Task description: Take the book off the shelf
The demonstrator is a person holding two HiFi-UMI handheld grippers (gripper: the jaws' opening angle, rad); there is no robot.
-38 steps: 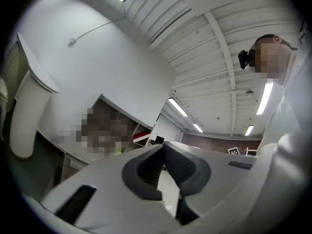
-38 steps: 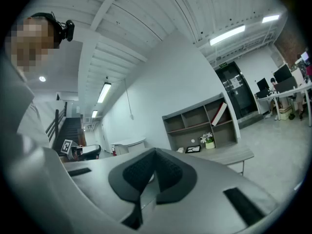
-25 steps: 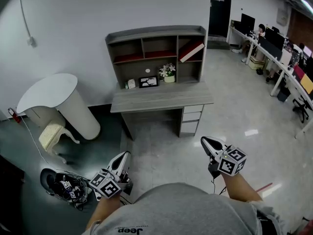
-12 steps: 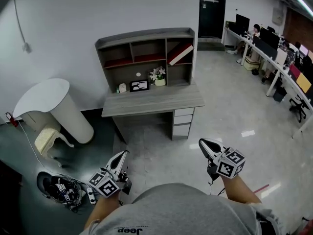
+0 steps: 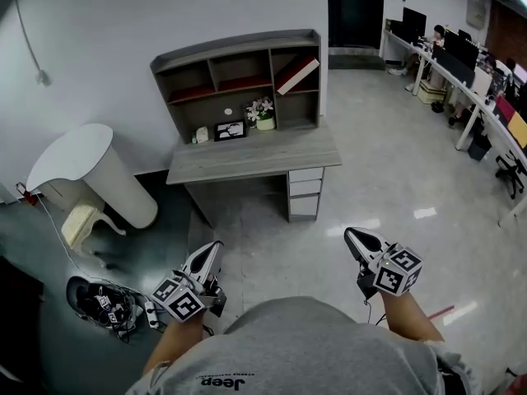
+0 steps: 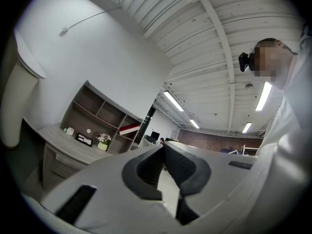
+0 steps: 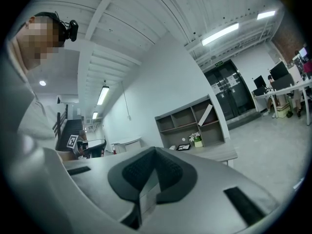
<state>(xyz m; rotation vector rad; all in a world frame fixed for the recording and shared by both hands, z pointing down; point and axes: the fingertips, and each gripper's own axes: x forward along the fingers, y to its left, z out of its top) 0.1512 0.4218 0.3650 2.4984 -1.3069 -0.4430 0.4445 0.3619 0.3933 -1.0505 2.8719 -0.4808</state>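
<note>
The book (image 5: 297,74) leans in the shelf's (image 5: 239,44) right compartment, above the desk (image 5: 263,151).

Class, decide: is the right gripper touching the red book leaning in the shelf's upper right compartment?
Apart. The head view shows bare floor and the desk lying between the right gripper and the book.

One desk (image 5: 247,159) stands at the wall, and one shelf unit (image 5: 235,48) sits on it. One book (image 5: 296,74) leans in the shelf unit. Two flat red things (image 5: 186,94) lie on its boards, too small to tell what they are. There is one framed picture (image 5: 230,130), one pot of flowers (image 5: 263,115), three drawers (image 5: 305,189), one round white table (image 5: 78,156) and one dark door (image 5: 354,6). Two grippers show, the left gripper (image 5: 215,245) and the right gripper (image 5: 349,234).
</note>
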